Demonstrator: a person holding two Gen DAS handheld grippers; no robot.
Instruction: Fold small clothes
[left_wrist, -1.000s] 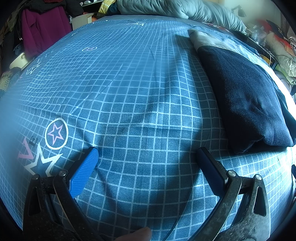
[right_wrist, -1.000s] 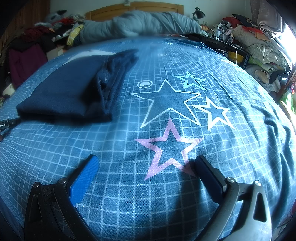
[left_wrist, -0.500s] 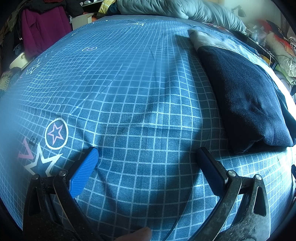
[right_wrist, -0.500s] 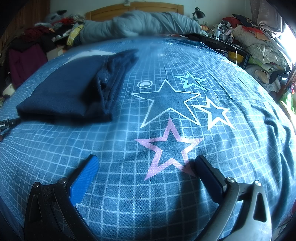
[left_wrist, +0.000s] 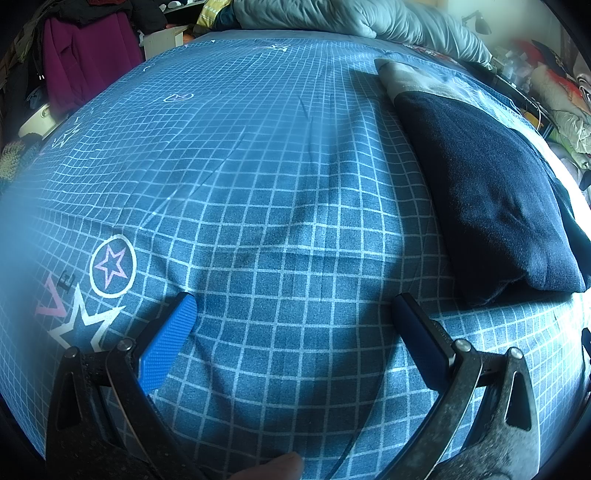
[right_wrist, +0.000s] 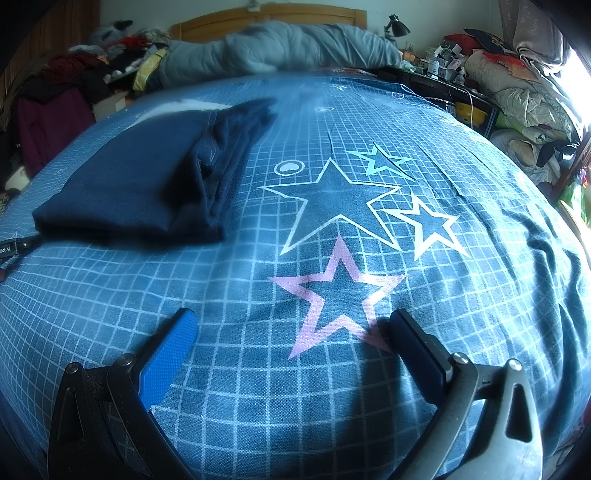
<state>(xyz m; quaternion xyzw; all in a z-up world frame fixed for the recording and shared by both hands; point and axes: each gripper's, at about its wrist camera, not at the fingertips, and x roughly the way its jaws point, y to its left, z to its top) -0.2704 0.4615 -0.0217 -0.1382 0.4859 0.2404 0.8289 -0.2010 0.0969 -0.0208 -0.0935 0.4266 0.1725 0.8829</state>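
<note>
One folded navy garment (right_wrist: 136, 188) lies upper left in the right wrist view, its near edge well beyond the right gripper (right_wrist: 291, 325). Both claws, left gripper (left_wrist: 295, 306) included, gape empty over bare gridded bedsheet (left_wrist: 258, 166).

The left side of the blue bed sheet (left_wrist: 22, 221) looks foggy. The dark folded cloth (left_wrist: 491, 192) runs off the right edge (its far end is hidden). A fingertip (left_wrist: 273, 469) peeks in, cut off.
</note>
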